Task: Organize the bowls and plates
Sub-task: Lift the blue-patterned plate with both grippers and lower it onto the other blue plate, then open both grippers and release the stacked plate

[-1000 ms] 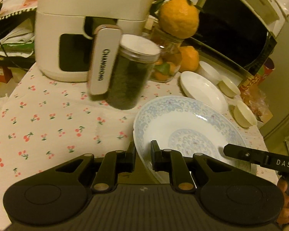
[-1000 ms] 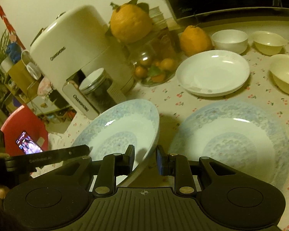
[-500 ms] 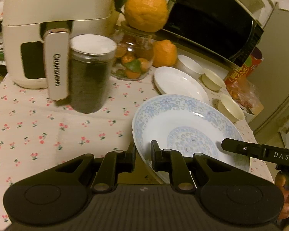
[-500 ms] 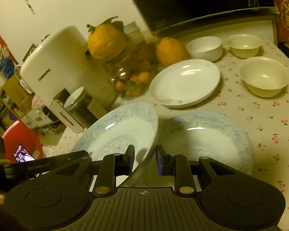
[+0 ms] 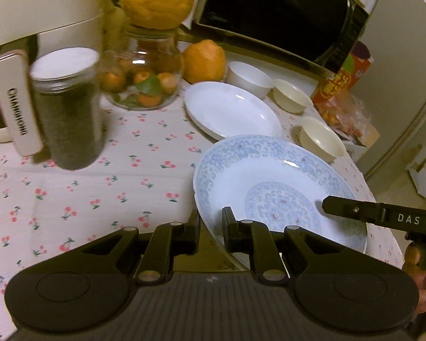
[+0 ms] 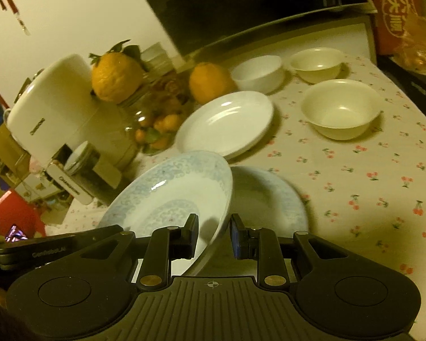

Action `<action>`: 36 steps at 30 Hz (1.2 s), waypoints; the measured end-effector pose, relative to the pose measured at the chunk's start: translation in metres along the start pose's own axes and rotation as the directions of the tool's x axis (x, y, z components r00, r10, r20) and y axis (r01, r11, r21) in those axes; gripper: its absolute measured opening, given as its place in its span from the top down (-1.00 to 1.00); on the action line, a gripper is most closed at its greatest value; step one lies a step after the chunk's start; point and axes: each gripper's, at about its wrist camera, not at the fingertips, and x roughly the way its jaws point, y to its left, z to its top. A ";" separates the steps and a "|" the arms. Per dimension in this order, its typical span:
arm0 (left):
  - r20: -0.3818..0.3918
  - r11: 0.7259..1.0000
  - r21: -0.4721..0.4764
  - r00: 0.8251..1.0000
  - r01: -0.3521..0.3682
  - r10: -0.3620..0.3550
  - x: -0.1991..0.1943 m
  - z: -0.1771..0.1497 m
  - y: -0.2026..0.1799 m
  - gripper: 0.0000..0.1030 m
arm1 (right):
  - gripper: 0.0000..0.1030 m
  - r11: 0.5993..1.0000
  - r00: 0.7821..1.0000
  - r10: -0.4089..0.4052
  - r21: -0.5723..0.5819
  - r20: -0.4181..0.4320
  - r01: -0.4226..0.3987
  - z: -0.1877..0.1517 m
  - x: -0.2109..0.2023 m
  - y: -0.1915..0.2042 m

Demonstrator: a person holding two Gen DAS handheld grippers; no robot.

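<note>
A blue-patterned plate (image 5: 269, 182) hangs tilted above the cherry-print tablecloth, held from both sides. My left gripper (image 5: 211, 221) is shut on its near-left rim. My right gripper (image 6: 213, 228) is shut on the opposite rim of that same plate (image 6: 170, 196). Under it, partly covered, a second blue-patterned plate (image 6: 272, 199) lies flat on the table. Farther back rests a plain white plate (image 6: 224, 122), with a white bowl (image 6: 258, 74) and two cream bowls (image 6: 316, 64) (image 6: 340, 108) beyond and to its right.
A white air fryer (image 5: 28, 14) and a dark-filled jar (image 5: 68, 110) stand at the left. A glass jar of small oranges (image 5: 144, 74) with a big orange on top, a loose orange (image 5: 204, 59), a microwave (image 5: 275, 8) and a red box (image 6: 397, 8) line the back.
Both grippers have carried the blue plate rightward across the table. It now overlaps the second blue plate, and the bowls and white plate sit closer in both views.
</note>
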 end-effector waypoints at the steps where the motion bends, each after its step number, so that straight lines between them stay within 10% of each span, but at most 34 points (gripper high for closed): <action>1: -0.002 1.000 0.006 1.000 0.001 -0.001 0.002 0.000 -0.003 0.74 | 0.54 1.000 1.000 -0.006 0.003 0.001 0.006 0.000 -0.001 -0.003; 36: -0.027 0.969 0.199 0.987 -0.149 0.157 0.030 -0.012 -0.047 0.71 | 0.54 0.978 0.981 -0.181 -0.115 -0.074 0.172 -0.008 0.007 -0.011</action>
